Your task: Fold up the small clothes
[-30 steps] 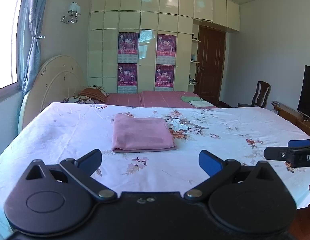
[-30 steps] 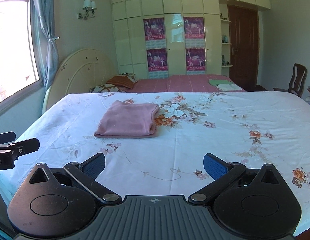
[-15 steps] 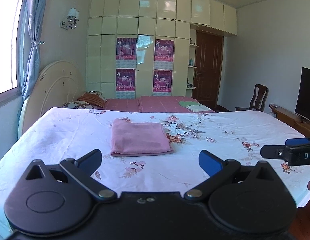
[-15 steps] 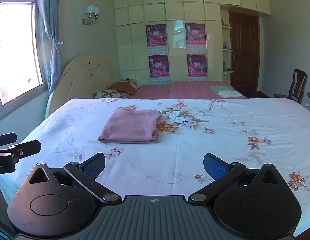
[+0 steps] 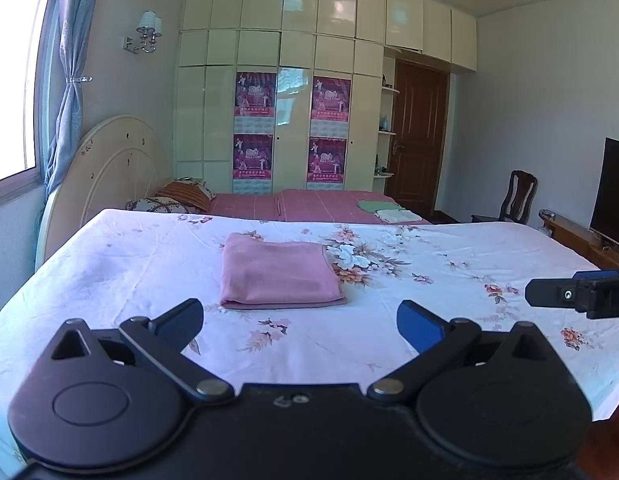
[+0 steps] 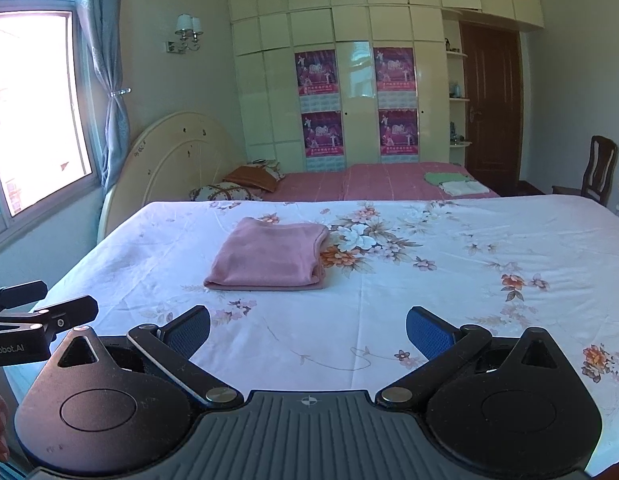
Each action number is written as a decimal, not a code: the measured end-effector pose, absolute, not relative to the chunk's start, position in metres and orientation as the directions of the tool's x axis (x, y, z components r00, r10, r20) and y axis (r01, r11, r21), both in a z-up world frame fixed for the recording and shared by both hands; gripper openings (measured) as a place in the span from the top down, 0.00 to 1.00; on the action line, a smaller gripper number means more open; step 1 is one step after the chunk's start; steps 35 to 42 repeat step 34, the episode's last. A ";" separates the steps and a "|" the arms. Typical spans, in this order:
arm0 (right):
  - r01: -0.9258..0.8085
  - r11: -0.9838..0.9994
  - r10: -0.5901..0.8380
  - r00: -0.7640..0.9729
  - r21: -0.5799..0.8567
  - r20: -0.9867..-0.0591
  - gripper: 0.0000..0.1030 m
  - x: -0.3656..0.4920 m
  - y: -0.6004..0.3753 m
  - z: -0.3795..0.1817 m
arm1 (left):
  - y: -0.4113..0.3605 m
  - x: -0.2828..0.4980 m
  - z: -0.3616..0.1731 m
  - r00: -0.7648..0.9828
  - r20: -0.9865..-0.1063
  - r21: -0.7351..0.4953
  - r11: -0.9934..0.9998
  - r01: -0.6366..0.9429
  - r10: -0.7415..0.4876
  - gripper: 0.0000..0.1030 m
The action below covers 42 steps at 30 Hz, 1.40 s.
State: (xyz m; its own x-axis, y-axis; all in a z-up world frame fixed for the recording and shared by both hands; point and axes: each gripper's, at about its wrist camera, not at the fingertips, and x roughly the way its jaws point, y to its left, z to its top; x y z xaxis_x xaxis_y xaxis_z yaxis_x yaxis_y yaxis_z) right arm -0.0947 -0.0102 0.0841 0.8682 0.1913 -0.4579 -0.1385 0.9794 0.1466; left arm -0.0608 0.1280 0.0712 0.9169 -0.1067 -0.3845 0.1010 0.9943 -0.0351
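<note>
The pink cloth [image 5: 279, 274] lies on the bed [image 5: 109, 280], left of the sheet's middle and closer to the headboard end than to the near edge. It is a flat, squared packet of several layers, with the folded edges stacked at its near side and its right side touching the big flower print [image 5: 355, 258]. Nothing sticks out loose, so this piece looks fully folded.

The left gripper [image 5: 300, 322] hangs over the near edge of the bed with its blue pads spread wide and nothing between them. The right gripper [image 6: 308, 330] is the same: jaws wide apart, empty, over the near edge and a little to the right of the cloth [image 6: 269, 256]. Both are well apart from the cloth, neither touching it nor the sheet.

No other unfolded garment shows on this sheet. On the far pink bedding behind lie a green piece [image 5: 375, 205] and a white piece [image 5: 395, 215], apparently folded too, though they are too small to be sure. By these views, the folding looks finished, or a fresh garment has to be brought in.
</note>
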 end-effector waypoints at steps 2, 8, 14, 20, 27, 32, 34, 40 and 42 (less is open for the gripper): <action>-0.142 0.980 0.192 0.868 0.142 -0.457 0.00 -0.094 -0.009 0.084 | 0.128 -0.060 0.071 0.917 -0.385 -0.034 0.995 0.098 -0.104 0.00; -0.144 0.979 0.194 0.865 0.142 -0.463 0.00 -0.093 -0.008 0.082 | 0.128 -0.060 0.072 0.918 -0.382 -0.036 0.995 0.097 -0.104 0.00; -0.142 0.980 0.192 0.865 0.141 -0.464 0.00 -0.092 -0.009 0.081 | 0.127 -0.059 0.071 0.918 -0.381 -0.032 0.994 0.101 -0.106 0.00; -0.142 0.980 0.192 0.866 0.142 -0.462 0.00 -0.094 -0.010 0.081 | 0.126 -0.060 0.072 0.919 -0.378 -0.029 0.994 0.107 -0.110 0.00; -0.146 0.980 0.193 0.864 0.135 -0.465 0.00 -0.096 -0.012 0.081 | 0.127 -0.061 0.073 0.921 -0.373 -0.037 0.994 0.103 -0.109 0.00; -0.147 0.980 0.193 0.864 0.134 -0.465 0.00 -0.096 -0.012 0.080 | 0.128 -0.061 0.074 0.924 -0.369 -0.042 0.994 0.097 -0.105 0.00; -0.150 0.980 0.196 0.864 0.134 -0.464 0.00 -0.096 -0.011 0.080 | 0.128 -0.061 0.074 0.923 -0.371 -0.034 0.995 0.095 -0.101 0.00; -0.150 0.980 0.196 0.864 0.134 -0.464 0.00 -0.096 -0.011 0.080 | 0.128 -0.061 0.074 0.923 -0.371 -0.034 0.995 0.095 -0.101 0.00; -0.150 0.980 0.196 0.864 0.134 -0.464 0.00 -0.096 -0.011 0.080 | 0.128 -0.061 0.074 0.923 -0.371 -0.034 0.995 0.095 -0.101 0.00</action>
